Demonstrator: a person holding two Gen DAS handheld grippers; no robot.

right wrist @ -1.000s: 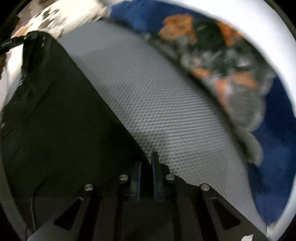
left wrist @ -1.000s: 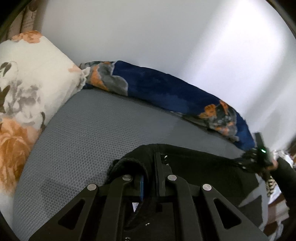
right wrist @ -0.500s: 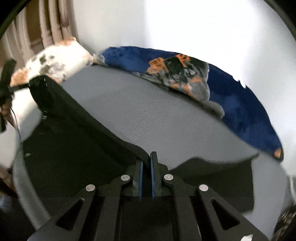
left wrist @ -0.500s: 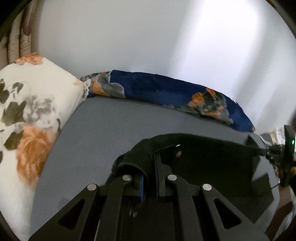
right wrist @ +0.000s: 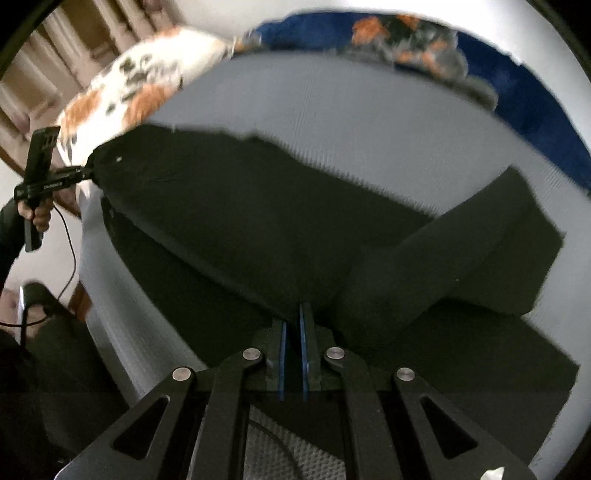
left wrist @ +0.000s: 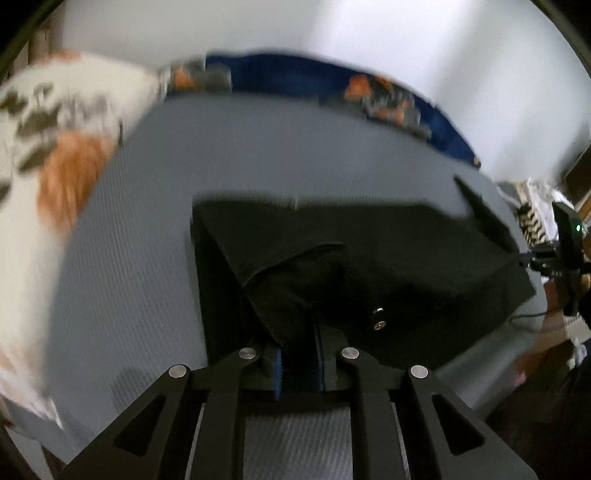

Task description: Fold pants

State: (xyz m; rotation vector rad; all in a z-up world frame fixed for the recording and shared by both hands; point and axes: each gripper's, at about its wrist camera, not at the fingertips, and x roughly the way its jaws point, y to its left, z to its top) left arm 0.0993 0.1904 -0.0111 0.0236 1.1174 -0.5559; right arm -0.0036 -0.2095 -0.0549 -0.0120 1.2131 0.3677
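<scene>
Black pants (left wrist: 388, 258) hang stretched between my two grippers above a grey textured bed surface (left wrist: 147, 258). My left gripper (left wrist: 299, 332) is shut on a bunched corner of the waistband, near a metal button (left wrist: 377, 316). My right gripper (right wrist: 291, 317) is shut on the other waistband edge of the pants (right wrist: 258, 221). A pant leg (right wrist: 461, 251) lies folded across to the right in the right wrist view. Each gripper shows in the other's view: the right one (left wrist: 546, 254), the left one (right wrist: 79, 171).
A white floral pillow (left wrist: 48, 147) lies at the left. A dark blue floral blanket (left wrist: 332, 85) runs along the white wall (left wrist: 369, 29) at the back. A cable (right wrist: 66, 236) hangs from the left handle. Clutter (left wrist: 535, 206) stands past the bed's right edge.
Both grippers have lifted and pulled back with the waistband. More of the pants now hangs free and a leg lies folded across. Both views are blurred by motion.
</scene>
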